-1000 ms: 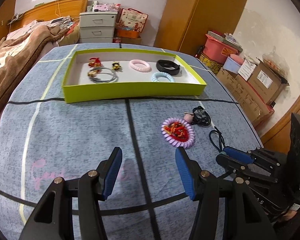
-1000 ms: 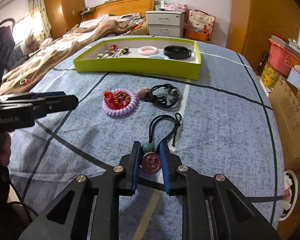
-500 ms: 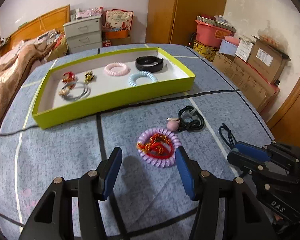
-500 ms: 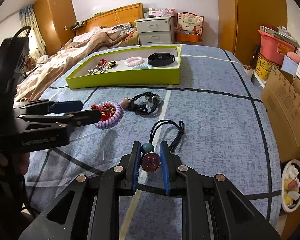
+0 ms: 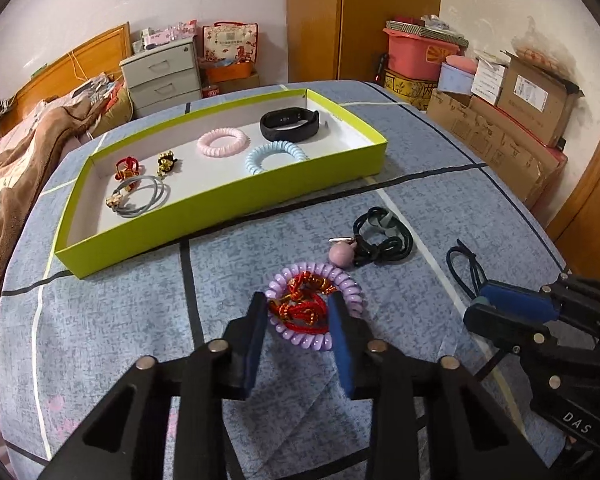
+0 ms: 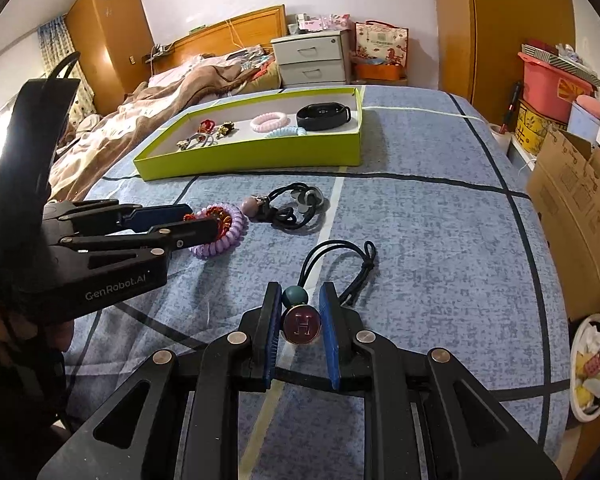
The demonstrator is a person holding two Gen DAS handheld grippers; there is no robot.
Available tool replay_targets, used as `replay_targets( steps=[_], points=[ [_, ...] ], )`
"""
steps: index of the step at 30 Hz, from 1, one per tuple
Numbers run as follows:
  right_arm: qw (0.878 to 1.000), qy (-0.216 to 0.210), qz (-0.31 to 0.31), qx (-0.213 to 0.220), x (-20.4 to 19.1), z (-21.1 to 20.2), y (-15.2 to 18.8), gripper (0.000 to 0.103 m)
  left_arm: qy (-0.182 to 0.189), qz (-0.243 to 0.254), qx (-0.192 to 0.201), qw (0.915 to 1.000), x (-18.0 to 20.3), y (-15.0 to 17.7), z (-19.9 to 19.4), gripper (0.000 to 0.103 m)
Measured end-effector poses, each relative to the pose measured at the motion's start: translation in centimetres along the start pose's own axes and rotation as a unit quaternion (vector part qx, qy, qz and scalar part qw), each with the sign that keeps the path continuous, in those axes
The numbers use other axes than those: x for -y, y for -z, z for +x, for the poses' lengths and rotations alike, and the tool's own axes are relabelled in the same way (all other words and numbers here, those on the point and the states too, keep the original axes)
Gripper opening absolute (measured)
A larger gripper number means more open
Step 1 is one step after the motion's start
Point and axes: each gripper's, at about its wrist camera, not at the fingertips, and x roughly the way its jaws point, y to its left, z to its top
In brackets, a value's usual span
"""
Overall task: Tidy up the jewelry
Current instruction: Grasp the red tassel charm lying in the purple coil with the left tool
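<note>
Left wrist view: your left gripper (image 5: 299, 312) straddles the purple coil tie (image 5: 315, 306), jaws spread, ready to pinch; right gripper (image 6: 300, 312) pinches the H-charm tie (image 6: 301, 325) for carrying to the green tray (image 5: 220, 204)

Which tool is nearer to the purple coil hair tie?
Left. The left tool straddles the purple coil hair tie; the right tool, off to its right, grips the H-charm hair tie.

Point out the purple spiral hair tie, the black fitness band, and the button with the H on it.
purple spiral hair tie (image 5: 350, 285), left wrist view, on its far right coils.
black fitness band (image 5: 290, 124), left wrist view, on its front strap, inside the green box.
H button (image 6: 301, 325), right wrist view, on the letter face.
</note>
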Motion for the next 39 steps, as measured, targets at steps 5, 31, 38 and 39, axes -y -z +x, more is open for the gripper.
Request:
replay_targets(
  steps=[5, 31, 38, 39],
  points=[
    [1.0, 0.002, 0.002, -0.001, 0.0, 0.1, -0.1, 0.02, 0.015, -0.007, 0.005, 0.9998, -0.4, -0.1, -0.3, 0.018],
    [0.999, 0.024, 0.004, 0.024, -0.5, -1.6, -1.2, 0.02, 0.05, -0.045, 0.06, 0.9959, -2.1, -0.8, -4.1, 0.016],
    [0.999, 0.027, 0.006, 0.029, -0.6, -1.9, -1.5, 0.02, 0.071, -0.056, 0.071, 0.9934, -2.7, -1.2, -4.6, 0.016],
    [0.999, 0.027, 0.005, 0.028, -0.6, -1.9, -1.5, 0.02, 0.074, -0.061, 0.07, 0.9928, -3.0, -1.2, -4.5, 0.016]
  ],
)
